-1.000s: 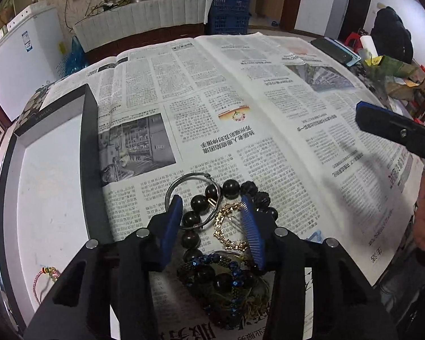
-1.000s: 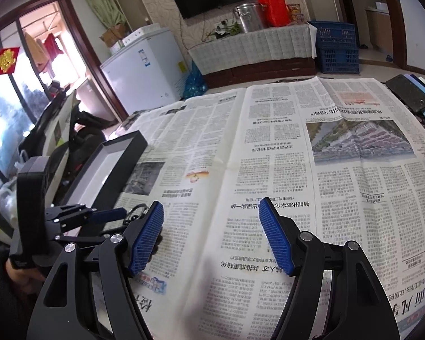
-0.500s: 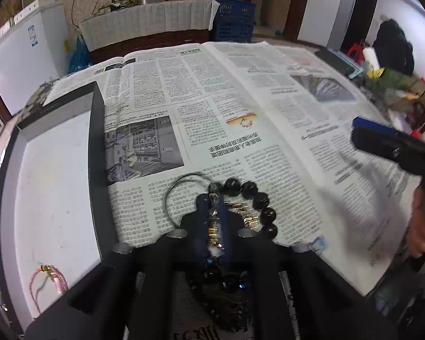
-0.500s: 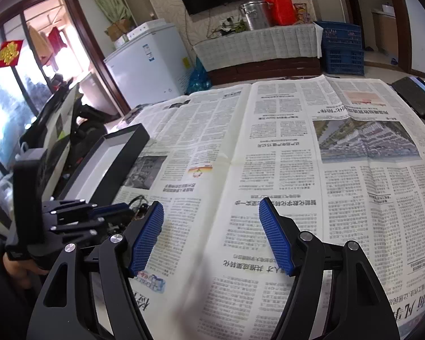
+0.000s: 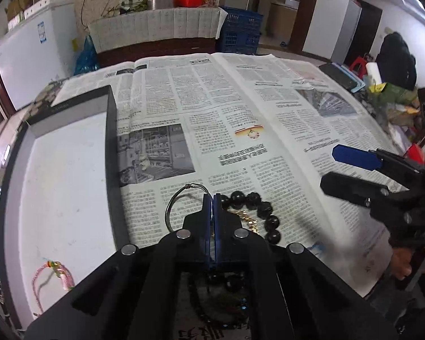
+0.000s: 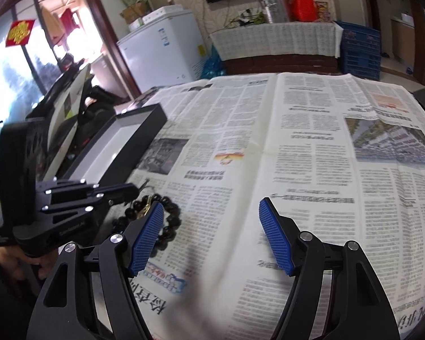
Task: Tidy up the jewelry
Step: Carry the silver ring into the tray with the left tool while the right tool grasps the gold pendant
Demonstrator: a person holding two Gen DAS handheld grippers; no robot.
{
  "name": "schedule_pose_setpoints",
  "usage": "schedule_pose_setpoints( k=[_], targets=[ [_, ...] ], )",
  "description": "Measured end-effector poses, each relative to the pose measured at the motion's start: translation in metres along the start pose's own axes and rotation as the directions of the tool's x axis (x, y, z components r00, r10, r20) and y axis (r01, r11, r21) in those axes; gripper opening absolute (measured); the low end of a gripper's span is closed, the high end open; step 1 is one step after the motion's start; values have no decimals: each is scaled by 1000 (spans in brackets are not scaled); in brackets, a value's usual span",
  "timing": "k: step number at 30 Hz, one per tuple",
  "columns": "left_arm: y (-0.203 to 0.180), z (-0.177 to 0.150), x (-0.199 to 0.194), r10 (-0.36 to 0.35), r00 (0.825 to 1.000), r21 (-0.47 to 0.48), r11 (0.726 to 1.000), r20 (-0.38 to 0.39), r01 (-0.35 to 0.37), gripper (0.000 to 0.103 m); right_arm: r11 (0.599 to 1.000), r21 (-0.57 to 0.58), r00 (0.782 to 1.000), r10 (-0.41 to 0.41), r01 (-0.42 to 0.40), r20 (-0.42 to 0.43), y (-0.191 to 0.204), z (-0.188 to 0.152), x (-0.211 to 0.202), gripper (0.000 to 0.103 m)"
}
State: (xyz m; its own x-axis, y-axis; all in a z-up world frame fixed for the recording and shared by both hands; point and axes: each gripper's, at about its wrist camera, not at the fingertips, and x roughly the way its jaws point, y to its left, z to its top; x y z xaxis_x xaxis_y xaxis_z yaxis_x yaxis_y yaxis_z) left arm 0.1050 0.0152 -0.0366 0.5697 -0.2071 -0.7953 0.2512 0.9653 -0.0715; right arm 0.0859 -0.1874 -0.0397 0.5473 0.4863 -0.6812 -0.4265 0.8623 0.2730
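gold links show just right of the left claw point(image 5: 212, 198), whose blue pads are pressed together over the gold chain point(image 5: 248, 221) in the jewelry heap on the newspaper point(image 5: 240, 119); whether the chain is really pinched between them i cannot tell, since the claw's body hides the contact. the dark bead bracelet point(image 5: 265, 212) curls around the claw's right side and the thin metal bangle point(image 5: 174, 204) lies to its left, both flat on the paper. the open black tray point(image 5: 62, 175) sits directly left of the claw, close by, its long axis running away from the camera, a pink cord bracelet point(image 5: 52, 274) already inside. so the carry is a short sideways move leftward over the tray's dark wall. the right claw point(image 6: 211, 238) hangs spread wide and empty above the table, right of the heap and farther from the tray.
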Motion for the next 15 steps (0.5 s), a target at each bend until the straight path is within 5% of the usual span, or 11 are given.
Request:
schedule_pose_setpoints(
  k=[8, 15],
  targets=[
    [17, 4, -13, -4, 997, -71, 997, 71, 9, 2, 993, -110, 999, 48, -50, -18, 36, 3, 15, 70],
    [37, 5, -45, 50, 971, -128, 992, 235, -20, 2, 972, -219, 995, 71, -84, -70, 67, 1, 33, 47]
  ],
)
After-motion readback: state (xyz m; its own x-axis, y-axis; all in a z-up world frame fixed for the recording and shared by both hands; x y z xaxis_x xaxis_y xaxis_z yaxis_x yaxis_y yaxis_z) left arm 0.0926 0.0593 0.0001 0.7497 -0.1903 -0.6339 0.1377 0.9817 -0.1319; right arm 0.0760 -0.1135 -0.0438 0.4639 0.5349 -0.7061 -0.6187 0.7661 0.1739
